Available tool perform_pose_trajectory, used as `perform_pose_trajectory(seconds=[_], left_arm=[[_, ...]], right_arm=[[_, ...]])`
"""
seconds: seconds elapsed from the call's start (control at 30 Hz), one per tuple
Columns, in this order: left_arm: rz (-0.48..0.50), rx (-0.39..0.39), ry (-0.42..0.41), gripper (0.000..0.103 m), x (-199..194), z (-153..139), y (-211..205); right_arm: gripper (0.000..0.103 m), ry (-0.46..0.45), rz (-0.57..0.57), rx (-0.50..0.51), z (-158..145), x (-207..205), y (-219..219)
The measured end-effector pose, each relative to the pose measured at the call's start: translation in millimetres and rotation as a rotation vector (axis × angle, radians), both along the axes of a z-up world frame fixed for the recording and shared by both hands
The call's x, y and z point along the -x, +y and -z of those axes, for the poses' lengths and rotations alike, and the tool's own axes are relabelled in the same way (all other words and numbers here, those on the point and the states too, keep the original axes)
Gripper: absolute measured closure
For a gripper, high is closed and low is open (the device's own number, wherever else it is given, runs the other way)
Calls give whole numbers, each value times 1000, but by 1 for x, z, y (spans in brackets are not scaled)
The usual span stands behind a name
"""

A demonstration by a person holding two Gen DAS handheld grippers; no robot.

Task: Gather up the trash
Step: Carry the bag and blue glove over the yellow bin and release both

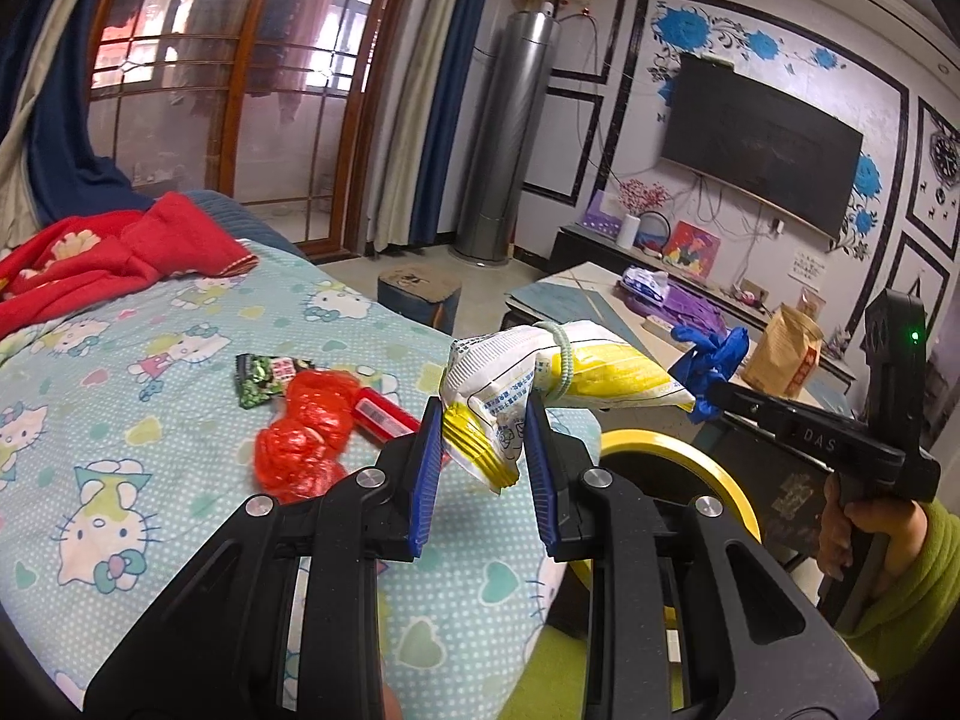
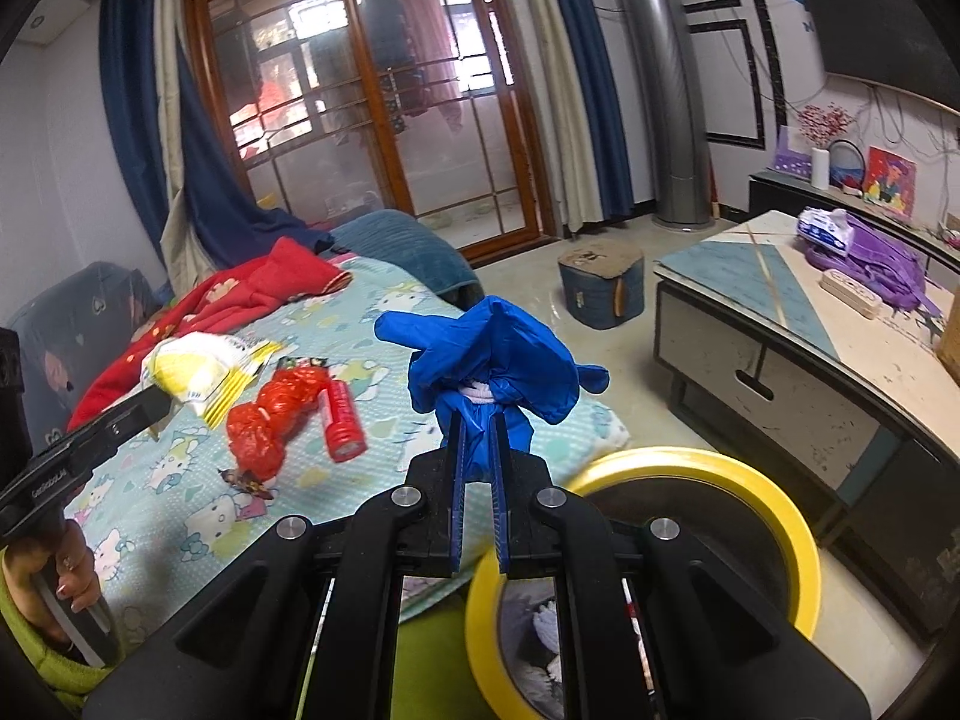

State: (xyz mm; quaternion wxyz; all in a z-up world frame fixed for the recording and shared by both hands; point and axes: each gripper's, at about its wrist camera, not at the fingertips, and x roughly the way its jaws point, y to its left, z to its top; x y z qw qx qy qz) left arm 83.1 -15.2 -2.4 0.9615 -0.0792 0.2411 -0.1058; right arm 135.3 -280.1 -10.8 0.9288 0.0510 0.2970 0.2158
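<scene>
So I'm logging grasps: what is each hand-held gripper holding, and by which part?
Left hand-held gripper: white-and-yellow packet, gripped at its crimped yellow end. Right hand-held gripper: knotted blue glove, pinched just below the knot.

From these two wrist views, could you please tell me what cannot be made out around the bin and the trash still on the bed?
- Yellow-rimmed bin: its inside is mostly hidden by the right gripper in the right wrist view.
- Green wrapper: print too small, partly under the red plastic bag, left wrist view.
- Red tube: its end is hidden behind the left gripper.
</scene>
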Motion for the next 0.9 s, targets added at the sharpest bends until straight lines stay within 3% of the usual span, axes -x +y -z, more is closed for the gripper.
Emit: perform_pose_trajectory(seconds=[0.37, 0.9], left_arm=[[72, -49, 26, 83, -7, 11, -31], [214, -138, 64, 83, -18, 34, -89]], right_arm=[[95, 34, 101, -39, 10, -4, -44], [95, 91, 190, -43, 30, -11, -73]])
